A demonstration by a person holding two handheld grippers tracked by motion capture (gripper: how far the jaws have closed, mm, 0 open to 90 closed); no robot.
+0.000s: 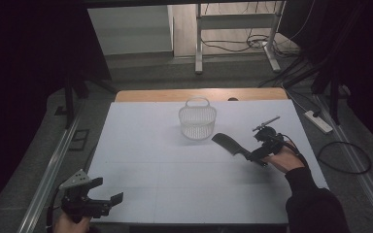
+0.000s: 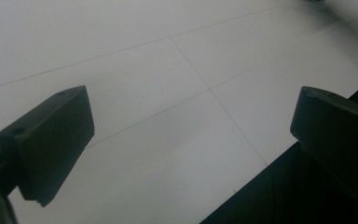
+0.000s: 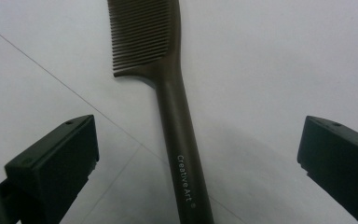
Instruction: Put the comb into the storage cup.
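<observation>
The comb (image 3: pixel 177 116) was lying flat on the white table cover (image 1: pixel 175 179), right of centre in the high view, with its dark handle running up between the wide-open jaws of the right gripper (image 3: pixel 198 158) and neither pad touching it. In the right gripper view you could read "CreativeArt" on the handle, with the teeth up at the top of the frame pointing left. Down in the lower left corner of the high view the left gripper (image 1: pixel 106 190) sat near the front edge of the cover, jaws spread wide too, nothing between them but bare sheet. Farther back, upper middle of the frame, a small white basket (image 1: pixel 197 119) stood upright, apart from the comb's toothed end.
</observation>
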